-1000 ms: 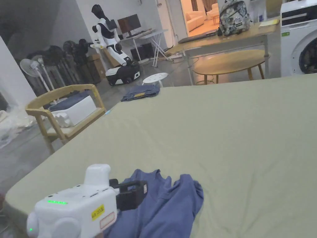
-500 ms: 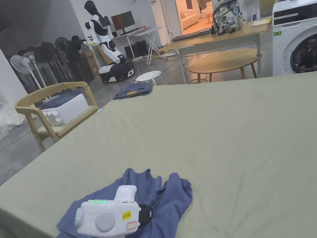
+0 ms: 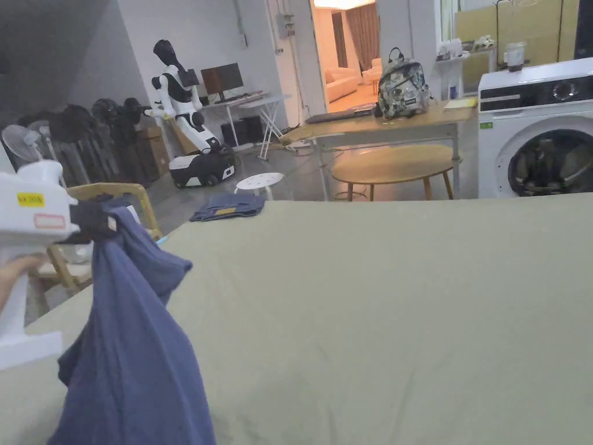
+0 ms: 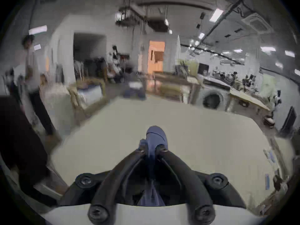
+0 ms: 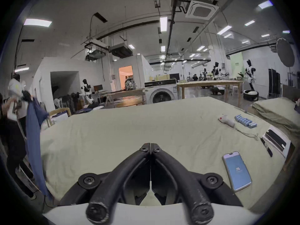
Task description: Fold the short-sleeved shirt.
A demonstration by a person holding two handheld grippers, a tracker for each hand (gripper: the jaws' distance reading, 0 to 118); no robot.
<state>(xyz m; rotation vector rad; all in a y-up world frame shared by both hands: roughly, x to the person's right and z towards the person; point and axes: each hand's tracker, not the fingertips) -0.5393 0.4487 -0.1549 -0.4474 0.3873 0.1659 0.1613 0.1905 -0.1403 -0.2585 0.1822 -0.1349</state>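
**Head view: shirt lifted off the bed, ready to be spread**

Head view shows the change: half a second ago the blue shirt lay crumpled on the green bed near its near-left corner, with the left gripper down on it. Now the shirt hangs in the air at the bed's left edge, dangling from that gripper in one long bunch, its lower part out of frame. I judge folding proper has not begun; the shirt must first be opened and laid flat on the bed.

Left gripper view has its jaws pinching a wad of blue cloth between the tips, nearly pressed together. The right gripper hovers above the near side of the bed, jaws pressed together on nothing. A phone lies on the bed to its right.
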